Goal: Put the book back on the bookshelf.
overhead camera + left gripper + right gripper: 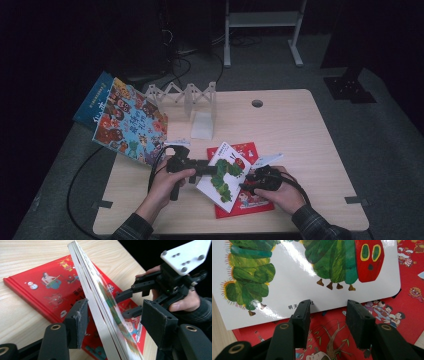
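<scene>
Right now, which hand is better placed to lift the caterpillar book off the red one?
Left. The left gripper straddles the tilted caterpillar book; the right gripper sits open at its edge, over the red book.

High view: the room is dim, its far side and left edge nearly black, while the pale table [300,135] catches soft overhead light; detail is coarse and slightly soft. Right gripper view: white glare streaks cross the glossy caterpillar book [287,290]; the near jaws are soft. Left gripper view: bright and even, with the book's lower cover blurred and a black background at the upper right.
</scene>
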### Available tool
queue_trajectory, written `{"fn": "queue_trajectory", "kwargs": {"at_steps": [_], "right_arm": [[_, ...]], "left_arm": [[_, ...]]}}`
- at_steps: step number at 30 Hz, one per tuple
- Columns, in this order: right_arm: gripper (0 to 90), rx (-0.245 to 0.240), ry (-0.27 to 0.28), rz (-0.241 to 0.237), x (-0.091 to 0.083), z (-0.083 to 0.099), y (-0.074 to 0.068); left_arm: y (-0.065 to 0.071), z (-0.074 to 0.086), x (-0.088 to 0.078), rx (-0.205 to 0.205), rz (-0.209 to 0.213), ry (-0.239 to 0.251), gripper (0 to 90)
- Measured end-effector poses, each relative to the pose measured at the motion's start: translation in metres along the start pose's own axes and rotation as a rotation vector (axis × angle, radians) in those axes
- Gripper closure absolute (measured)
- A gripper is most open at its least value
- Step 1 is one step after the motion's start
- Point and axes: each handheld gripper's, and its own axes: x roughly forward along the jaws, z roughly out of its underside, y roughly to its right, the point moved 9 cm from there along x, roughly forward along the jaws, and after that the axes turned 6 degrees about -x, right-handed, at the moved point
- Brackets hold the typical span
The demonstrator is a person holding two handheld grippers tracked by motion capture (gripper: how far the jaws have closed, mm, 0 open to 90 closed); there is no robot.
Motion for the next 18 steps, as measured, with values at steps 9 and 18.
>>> {"fn": "queue_trajectory", "kwargs": {"at_steps": [9,18], "right_arm": [[53.4,-0.011,0.005,0.009,0.001,0.000,0.000],[53.7,-0.023,0.012,0.012,0.000,0.000,0.000]], "left_arm": [[0.017,0.029,0.032,0.059,0.027,-0.173,39.7],[0.016,0.019,0.023,0.011,0.058,-0.143,44.0]]}}
